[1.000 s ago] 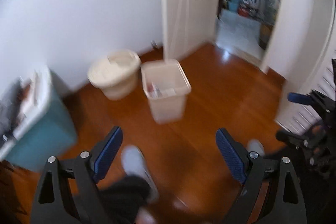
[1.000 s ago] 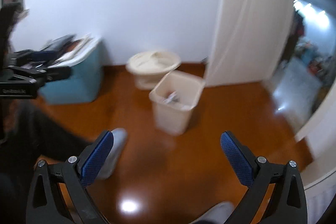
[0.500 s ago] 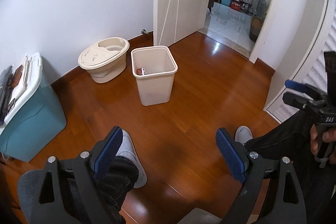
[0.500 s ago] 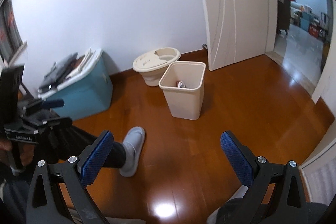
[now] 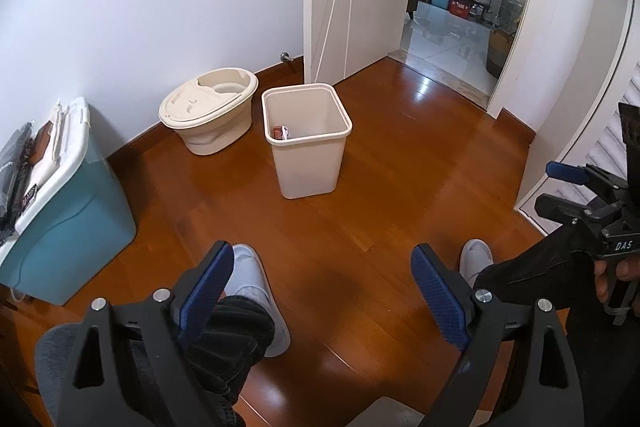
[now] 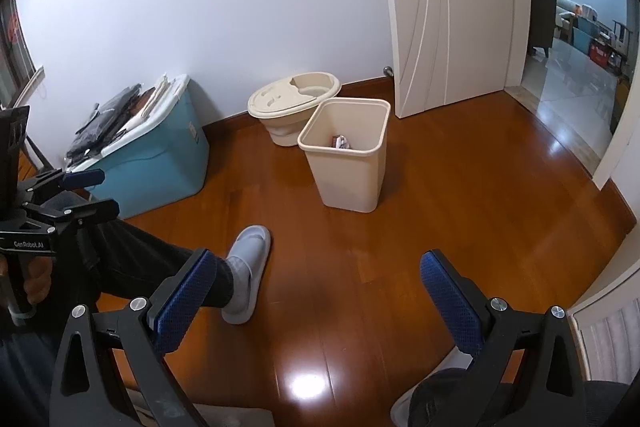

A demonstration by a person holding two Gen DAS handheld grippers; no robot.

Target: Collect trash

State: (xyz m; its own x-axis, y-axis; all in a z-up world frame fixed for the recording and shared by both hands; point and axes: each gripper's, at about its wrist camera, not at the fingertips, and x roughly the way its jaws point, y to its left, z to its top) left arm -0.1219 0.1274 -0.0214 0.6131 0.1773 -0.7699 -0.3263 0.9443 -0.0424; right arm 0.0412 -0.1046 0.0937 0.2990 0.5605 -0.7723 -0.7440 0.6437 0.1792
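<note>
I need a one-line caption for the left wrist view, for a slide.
Open left gripper faces a beige bin holding some trash on the wood floor.

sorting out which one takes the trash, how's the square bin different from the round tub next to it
The bin is square, tall and open-topped, with a bit of trash at the bottom; the tub is round, squat and mostly covered by a lid with one opening. The bin stands out on the floor; the tub sits against the wall. Both are beige plastic and upright.
</note>
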